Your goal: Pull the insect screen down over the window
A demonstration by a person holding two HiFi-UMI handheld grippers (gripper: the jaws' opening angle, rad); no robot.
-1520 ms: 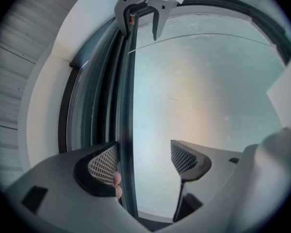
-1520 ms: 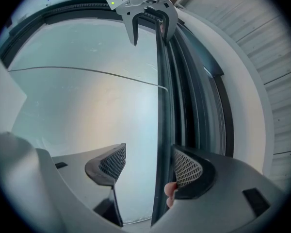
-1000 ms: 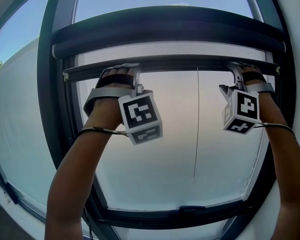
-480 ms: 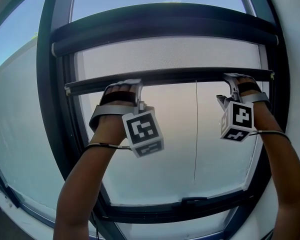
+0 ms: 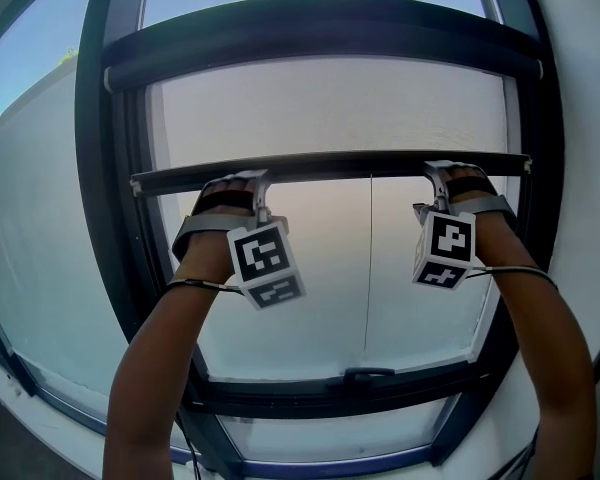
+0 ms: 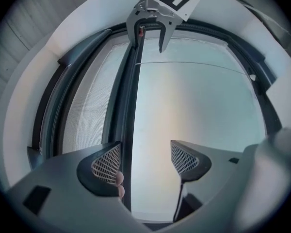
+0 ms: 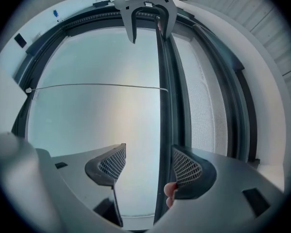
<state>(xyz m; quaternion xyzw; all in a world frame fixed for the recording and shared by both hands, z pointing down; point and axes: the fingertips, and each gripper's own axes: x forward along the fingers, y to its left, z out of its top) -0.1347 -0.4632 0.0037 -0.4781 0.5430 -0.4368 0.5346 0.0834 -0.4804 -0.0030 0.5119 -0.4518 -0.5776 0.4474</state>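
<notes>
Both arms reach straight up, wrists level. The insect screen [image 5: 320, 108] hangs from the top edge of the window [image 5: 98, 218] down to mid-height. Its pull bar [image 5: 330, 166] lies between the wide-spread fingers [image 6: 106, 164] of the left gripper [image 6: 145, 161] and the right gripper [image 7: 148, 166], close against one finger of each.

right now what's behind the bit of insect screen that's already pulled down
Only a pale, even glow comes through the insect screen; whatever lies behind the mesh is veiled. Below the pull bar, the uncovered glass shows hazy sky.
</notes>
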